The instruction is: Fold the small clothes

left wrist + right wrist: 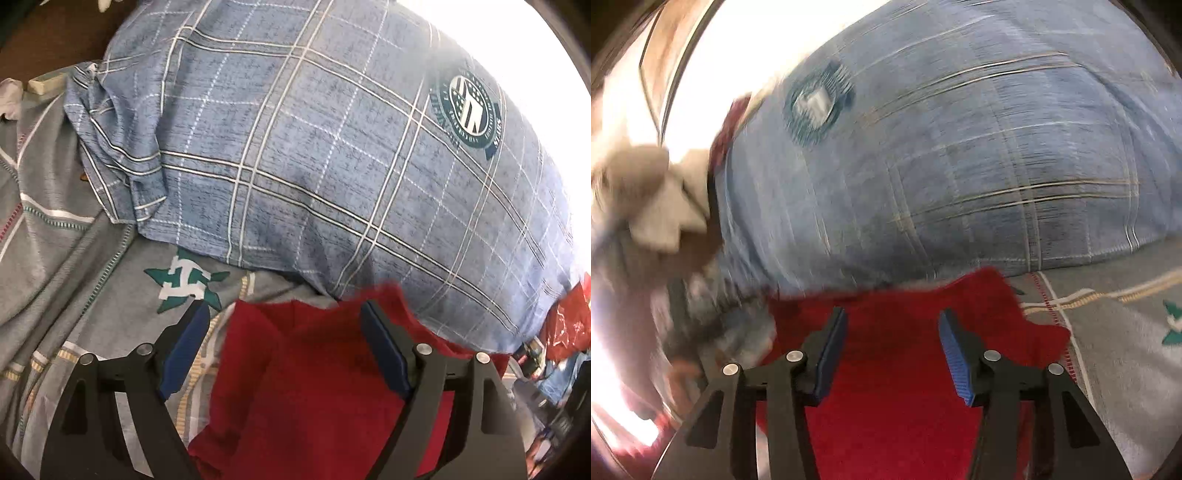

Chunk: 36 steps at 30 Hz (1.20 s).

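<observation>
A small garment (314, 387) lies spread on the bed cover (74, 258), directly under and ahead of both tools. Just beyond the left tool (284, 314), a large pillow (314, 147) rests on the bed, its near edge meeting the garment's far edge. The right tool (892, 317) hovers over the same garment, the pillow ahead and the cover to its right.

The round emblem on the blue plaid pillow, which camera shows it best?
The left wrist view: the round emblem is sharp there, with its ring of lettering visible. The right wrist view shows it only as a motion-blurred smudge.
</observation>
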Each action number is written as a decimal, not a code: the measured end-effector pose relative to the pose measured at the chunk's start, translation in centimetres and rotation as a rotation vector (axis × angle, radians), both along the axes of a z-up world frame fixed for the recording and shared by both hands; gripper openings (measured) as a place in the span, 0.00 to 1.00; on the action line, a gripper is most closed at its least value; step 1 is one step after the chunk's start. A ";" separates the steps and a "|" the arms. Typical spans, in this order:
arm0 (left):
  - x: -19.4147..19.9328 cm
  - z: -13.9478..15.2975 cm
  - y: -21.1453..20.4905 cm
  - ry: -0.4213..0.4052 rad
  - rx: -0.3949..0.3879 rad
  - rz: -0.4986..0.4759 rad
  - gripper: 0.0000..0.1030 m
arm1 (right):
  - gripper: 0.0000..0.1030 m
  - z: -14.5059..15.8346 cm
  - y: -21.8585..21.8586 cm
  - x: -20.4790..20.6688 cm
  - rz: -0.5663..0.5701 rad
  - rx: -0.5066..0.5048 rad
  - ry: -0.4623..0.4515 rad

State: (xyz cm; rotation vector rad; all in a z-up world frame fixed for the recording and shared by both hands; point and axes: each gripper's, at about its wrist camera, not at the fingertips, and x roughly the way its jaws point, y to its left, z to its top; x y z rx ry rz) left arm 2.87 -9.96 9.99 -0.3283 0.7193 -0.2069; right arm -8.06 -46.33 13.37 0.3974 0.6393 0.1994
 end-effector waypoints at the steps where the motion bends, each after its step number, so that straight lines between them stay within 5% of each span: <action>1: 0.2 -0.1 -0.1 0.008 0.008 -0.007 0.81 | 0.50 -0.5 0.5 0.4 -0.009 -0.048 0.028; 5: 1.1 -1.9 -1.3 0.103 0.091 -0.036 0.81 | 0.52 -3.3 -1.2 1.4 -0.183 -0.098 0.102; 8: 1.6 -3.7 -2.3 0.189 0.174 -0.055 0.81 | 0.51 -6.5 -4.7 2.0 -0.274 0.034 0.237; 10: 1.8 -4.6 -2.6 0.227 0.200 -0.072 0.81 | 0.50 -6.4 -5.4 1.6 -0.285 0.079 0.211; 15: 1.5 -5.0 -2.3 0.246 0.193 -0.073 0.81 | 0.55 -4.4 -5.7 0.7 -0.419 -0.069 0.207; 20: 0.1 -3.9 -1.2 0.246 0.184 -0.080 0.81 | 0.55 -3.4 -6.8 -1.0 -0.353 0.083 0.219; 27: -4.5 -1.2 0.5 0.235 0.180 -0.128 0.81 | 0.57 -3.2 -2.8 -4.9 -0.240 0.025 0.308; 30: -6.4 -0.6 1.1 0.231 0.160 -0.136 0.81 | 0.53 -3.4 -0.6 -6.2 -0.195 -0.015 0.326; 33: -7.7 -1.1 1.8 0.241 0.161 -0.122 0.81 | 0.20 -3.8 1.9 -6.5 -0.184 -0.169 0.323; 36: -8.6 -2.2 2.6 0.260 0.134 -0.113 0.81 | 0.15 -2.4 2.1 -6.9 -0.185 -0.170 0.280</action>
